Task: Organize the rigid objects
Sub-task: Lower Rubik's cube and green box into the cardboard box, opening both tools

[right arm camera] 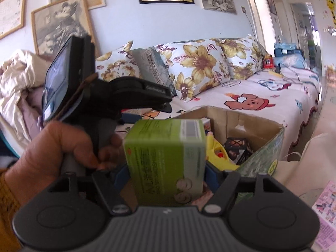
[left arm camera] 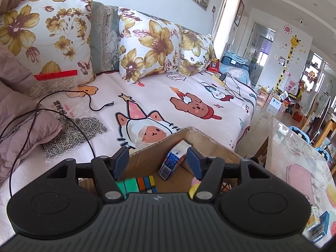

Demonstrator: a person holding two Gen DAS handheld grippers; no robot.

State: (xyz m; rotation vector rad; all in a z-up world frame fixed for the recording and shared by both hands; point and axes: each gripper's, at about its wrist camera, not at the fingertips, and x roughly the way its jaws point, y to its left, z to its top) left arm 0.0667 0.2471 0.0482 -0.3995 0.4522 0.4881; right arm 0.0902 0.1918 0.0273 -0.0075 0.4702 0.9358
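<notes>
Left gripper (left arm camera: 156, 161) hangs open & empty over the cardboard box (left arm camera: 201, 138), blue-white carton (left arm camera: 173, 161) lying inside under it. Right gripper (right arm camera: 167, 175) has the green box (right arm camera: 168, 159) between its jaws above the same box, but can't tell if pads press or it's let go. Risk: w/ loose jaws it may tumble onto the yellow toy (right arm camera: 218, 157) & land crooked, or clip the left one alongside

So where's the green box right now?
In the right wrist view, the green box sits between the right gripper fingers, over the cardboard box near the sofa.
</notes>
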